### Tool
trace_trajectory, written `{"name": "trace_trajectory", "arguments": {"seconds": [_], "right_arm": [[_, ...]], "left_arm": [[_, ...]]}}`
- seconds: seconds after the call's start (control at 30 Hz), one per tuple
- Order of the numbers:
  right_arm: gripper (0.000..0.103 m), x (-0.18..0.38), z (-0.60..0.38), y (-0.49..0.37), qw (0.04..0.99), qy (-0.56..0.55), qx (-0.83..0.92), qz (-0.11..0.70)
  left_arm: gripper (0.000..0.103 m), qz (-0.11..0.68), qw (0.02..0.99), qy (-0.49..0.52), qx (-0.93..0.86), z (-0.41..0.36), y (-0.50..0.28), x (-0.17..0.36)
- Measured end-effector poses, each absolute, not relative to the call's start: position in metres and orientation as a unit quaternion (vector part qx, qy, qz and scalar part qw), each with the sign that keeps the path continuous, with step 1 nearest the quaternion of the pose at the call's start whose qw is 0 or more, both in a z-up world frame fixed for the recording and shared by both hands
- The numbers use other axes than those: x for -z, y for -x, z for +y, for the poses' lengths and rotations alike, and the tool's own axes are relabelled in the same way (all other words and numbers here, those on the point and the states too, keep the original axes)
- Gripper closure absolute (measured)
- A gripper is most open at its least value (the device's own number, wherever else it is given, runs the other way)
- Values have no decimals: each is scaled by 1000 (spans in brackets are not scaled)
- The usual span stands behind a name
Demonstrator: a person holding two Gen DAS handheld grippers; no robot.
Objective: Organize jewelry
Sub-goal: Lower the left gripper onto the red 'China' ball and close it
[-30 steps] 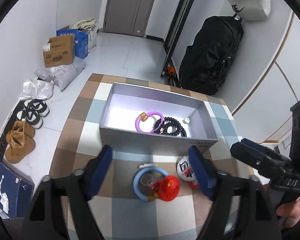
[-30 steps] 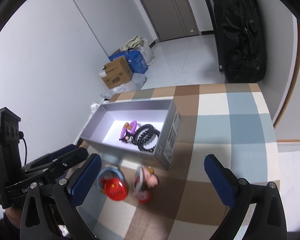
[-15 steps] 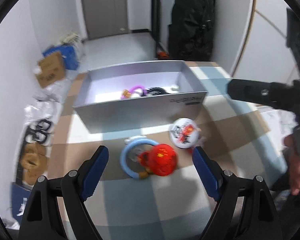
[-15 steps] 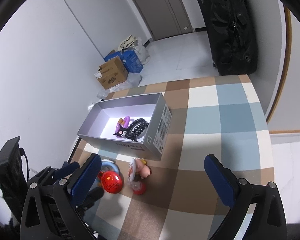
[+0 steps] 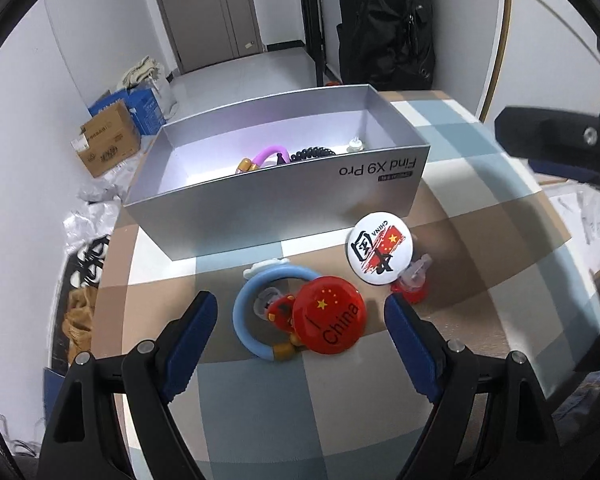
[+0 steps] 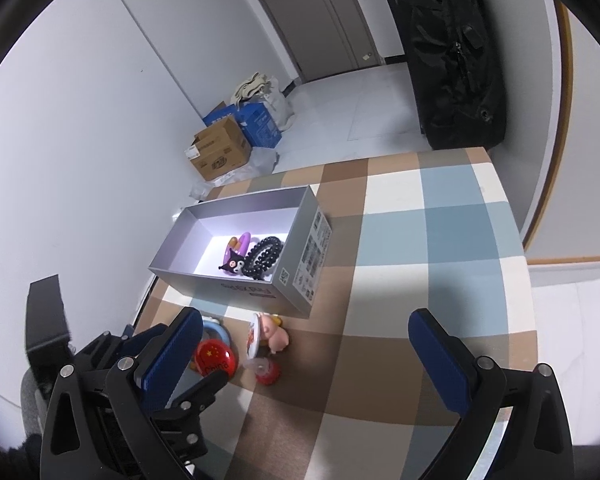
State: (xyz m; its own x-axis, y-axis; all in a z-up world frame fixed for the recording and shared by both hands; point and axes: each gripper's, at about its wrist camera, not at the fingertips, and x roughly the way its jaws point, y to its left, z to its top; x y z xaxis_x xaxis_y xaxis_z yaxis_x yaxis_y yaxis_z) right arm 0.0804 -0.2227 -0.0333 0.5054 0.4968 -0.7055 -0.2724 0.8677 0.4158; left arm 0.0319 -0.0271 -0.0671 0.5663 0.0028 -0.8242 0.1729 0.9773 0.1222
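Note:
A grey box [image 5: 228,216] [image 6: 236,292] stands on the checked table and holds a purple bracelet [image 5: 270,153] [image 6: 240,242] and a black bead bracelet [image 5: 312,153] [image 6: 265,256]. In front of it lie a blue ring bracelet [image 5: 246,322] [image 6: 216,330], a red China badge [image 5: 332,320] [image 6: 214,360], a white badge [image 5: 378,250] [image 6: 252,336] and a small red charm [image 5: 412,284] [image 6: 266,372]. My left gripper [image 5: 300,316] is open, low over the blue bracelet and red badge. My right gripper [image 6: 304,340] is open, higher, to the right of the items.
The checked tablecloth [image 6: 420,240] stretches to the right of the box. A black bag [image 6: 452,52] leans on the far wall. Cardboard boxes [image 6: 220,152] and shoes [image 5: 88,256] lie on the floor to the left.
My left gripper has dropped lower and closer to the blue bracelet and red badge. My right gripper has pulled back and up, away from the box.

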Motion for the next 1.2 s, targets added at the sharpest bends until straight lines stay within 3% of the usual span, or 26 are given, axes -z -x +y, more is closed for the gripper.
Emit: {"name": "trace_trajectory", "arguments": {"seconds": [0.03,0.1,0.23,0.37,0.53,0.57,1.2], "right_arm": [[0,34,-224,-80,858,-127,-224,445],[0,34,-225,-81,858,-127,-222,446],[0,34,-228,-81,857,-131,-220,447],[0,33,-230,-80,858,-133,-219,446],[0,34,-231,-80,857,-133,-216,449],[0,34,-231,-80,857,-134,-215,449],[0,35,-228,-80,855,-131,-217,452]], "left_arm": [[21,464,879,-104,48,-30,-31,69],[39,469,874,-113,54,-34,-30,72],[50,478,868,-119,62,-37,-29,74],[71,480,867,-117,67,-37,-28,72],[78,482,868,-87,80,-31,-30,67],[83,480,870,-78,81,-29,-30,66],[84,444,884,73,128,-3,-33,37]]}}
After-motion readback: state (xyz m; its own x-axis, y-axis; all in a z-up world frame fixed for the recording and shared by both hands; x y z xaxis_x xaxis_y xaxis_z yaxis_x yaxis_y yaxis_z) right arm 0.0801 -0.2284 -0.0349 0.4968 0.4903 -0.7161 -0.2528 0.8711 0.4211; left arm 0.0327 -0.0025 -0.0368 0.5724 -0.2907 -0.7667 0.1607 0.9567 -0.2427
